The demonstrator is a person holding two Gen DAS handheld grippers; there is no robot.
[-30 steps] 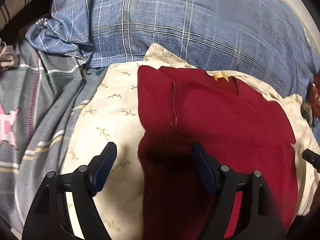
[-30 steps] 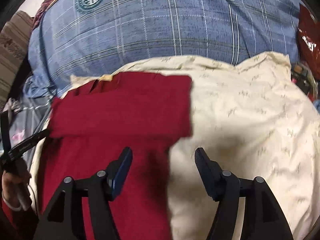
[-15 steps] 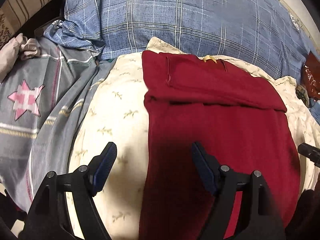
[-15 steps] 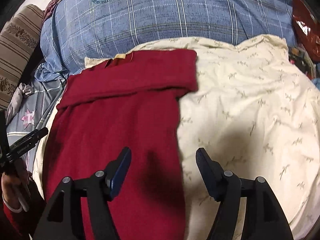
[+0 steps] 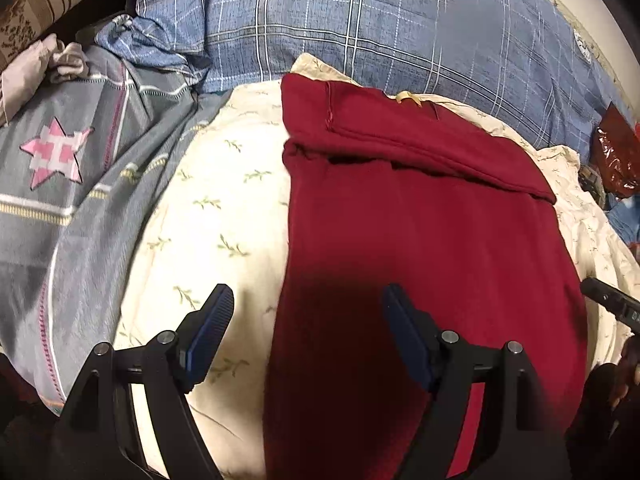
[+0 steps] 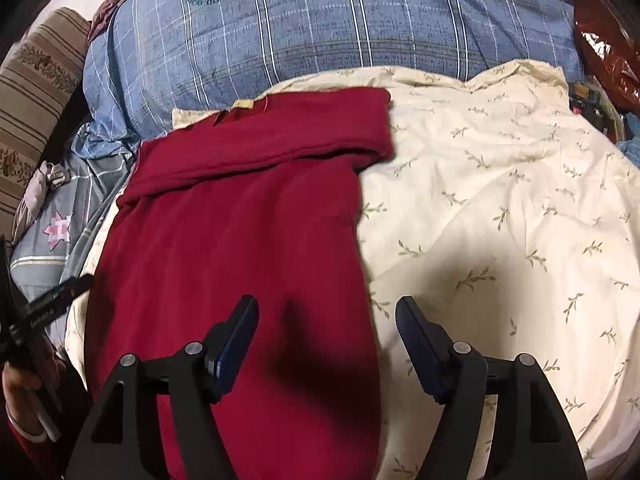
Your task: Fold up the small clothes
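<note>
Left gripper (image 5: 308, 330): your jaws stand wide with nothing between the pads. The left finger hangs over the cream floral cloth (image 5: 208, 208), the right finger over the red garment (image 5: 420, 248).

Red garment: it lies flat ahead of both pairs of fingers, its left edge running up between your left gripper's fingers and its right edge between your right gripper's.

Right gripper (image 6: 326, 330): jaws apart and gripping nothing. They have just been opening wider, with only the garment's edge lying below the gap.

Done so far: the far end is turned down into a band (image 6: 272, 136) across the garment, so by my reading one fold is in.

Left to do: the long near part looks unfolded. I'd judge at least one more fold remains.

Left view only: a grey star-patterned cloth (image 5: 60, 152) off beyond the left finger.

Right view only: open cream cloth stretching past the right finger, and your other hand (image 6: 24, 384) at the frame's edge.
</note>
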